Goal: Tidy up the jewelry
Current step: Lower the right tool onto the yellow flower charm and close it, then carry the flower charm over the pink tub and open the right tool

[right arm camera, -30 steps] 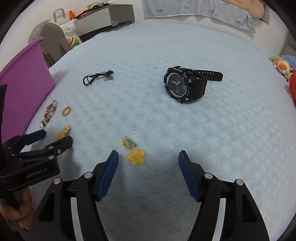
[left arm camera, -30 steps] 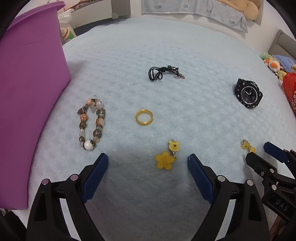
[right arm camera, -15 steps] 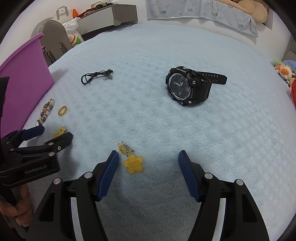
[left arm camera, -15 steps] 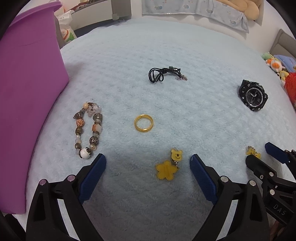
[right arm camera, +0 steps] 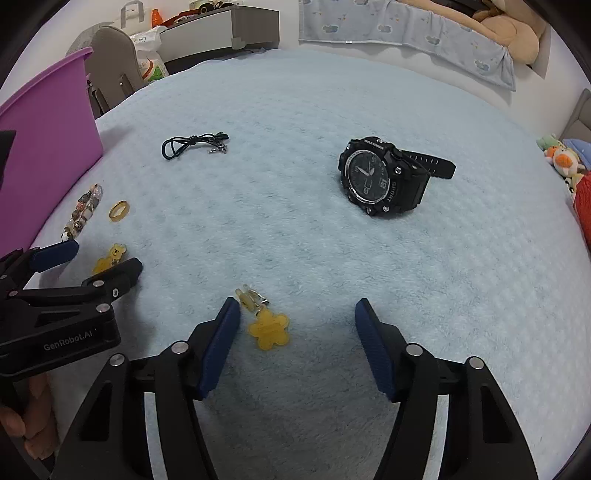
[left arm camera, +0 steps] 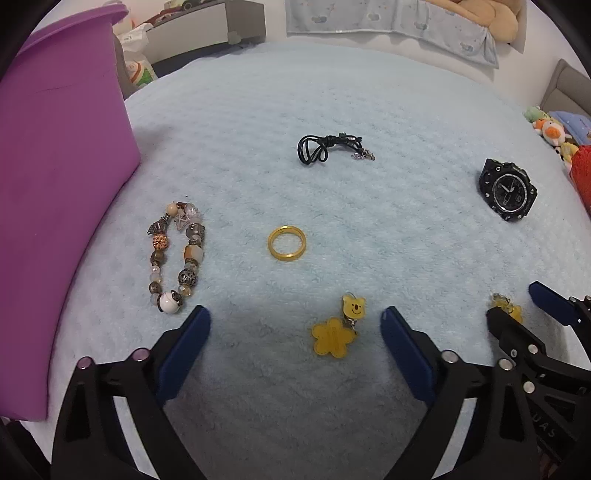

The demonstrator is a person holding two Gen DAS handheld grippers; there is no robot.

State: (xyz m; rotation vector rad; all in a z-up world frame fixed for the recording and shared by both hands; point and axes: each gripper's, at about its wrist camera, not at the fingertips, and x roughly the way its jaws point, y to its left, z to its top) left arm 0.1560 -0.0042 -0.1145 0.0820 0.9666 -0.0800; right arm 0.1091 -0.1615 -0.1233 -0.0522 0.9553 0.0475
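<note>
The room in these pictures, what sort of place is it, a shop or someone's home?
Most likely a home bedroom or child's room. The jewelry lies on a fluffy pale blue blanket, plush toys sit at the right edge, and a big stuffed bear rests at the back.

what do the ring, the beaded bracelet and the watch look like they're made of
Ring: looks like polished gold-coloured metal, smooth with glints. Beaded bracelet: mixed beads, seemingly glass or stone with filigree metal ones; some are translucent. Watch: matte black case and strap, probably plastic or rubber.
</note>
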